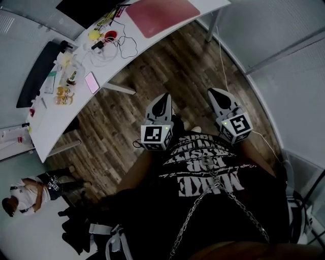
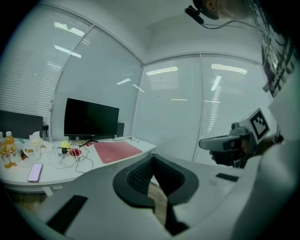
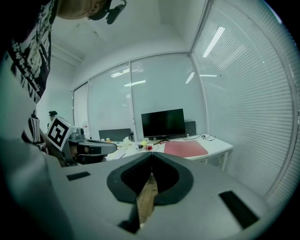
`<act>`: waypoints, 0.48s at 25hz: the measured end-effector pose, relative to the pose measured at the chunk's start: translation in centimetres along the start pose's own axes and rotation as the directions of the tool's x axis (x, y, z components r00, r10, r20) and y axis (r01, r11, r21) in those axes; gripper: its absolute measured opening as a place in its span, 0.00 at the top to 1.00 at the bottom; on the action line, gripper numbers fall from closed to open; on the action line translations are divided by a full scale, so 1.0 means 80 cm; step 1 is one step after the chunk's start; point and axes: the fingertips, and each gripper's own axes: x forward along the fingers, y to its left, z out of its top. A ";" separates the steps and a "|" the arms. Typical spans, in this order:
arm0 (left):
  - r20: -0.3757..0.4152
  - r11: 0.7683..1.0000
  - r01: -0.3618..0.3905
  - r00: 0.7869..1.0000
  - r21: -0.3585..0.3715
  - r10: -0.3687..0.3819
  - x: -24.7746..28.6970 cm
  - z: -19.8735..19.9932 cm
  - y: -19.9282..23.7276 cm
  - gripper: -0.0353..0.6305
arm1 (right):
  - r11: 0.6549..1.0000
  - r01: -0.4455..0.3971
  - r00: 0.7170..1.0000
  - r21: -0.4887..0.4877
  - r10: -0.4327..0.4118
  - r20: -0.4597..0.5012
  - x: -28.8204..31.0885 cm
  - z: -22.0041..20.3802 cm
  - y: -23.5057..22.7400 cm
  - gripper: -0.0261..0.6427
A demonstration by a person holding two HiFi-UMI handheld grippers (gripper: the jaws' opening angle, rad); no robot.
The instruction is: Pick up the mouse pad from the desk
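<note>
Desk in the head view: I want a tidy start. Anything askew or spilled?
Nothing spilled. The red rectangular mouse pad lies flat and bare. Beside it loose thin cables sprawl in a tangle, and a pink phone sits close to the white desk's front edge.

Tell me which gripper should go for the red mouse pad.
Left, narrowly. In the head view the left gripper sits more directly below the mouse pad; the right gripper is off to its side. Both are shut, empty and far from the desk.
</note>
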 end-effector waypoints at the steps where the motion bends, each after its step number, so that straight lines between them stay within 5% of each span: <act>1: 0.006 1.000 0.007 1.000 -0.003 -0.007 0.004 0.002 0.000 0.95 | 1.000 0.014 1.000 0.000 -0.014 0.000 -0.004 0.000 -0.003 0.96; 12: 0.060 0.997 0.068 0.996 0.040 -0.070 0.031 0.036 -0.001 0.95 | 0.996 0.089 0.995 -0.030 -0.087 0.051 -0.011 0.022 -0.016 0.96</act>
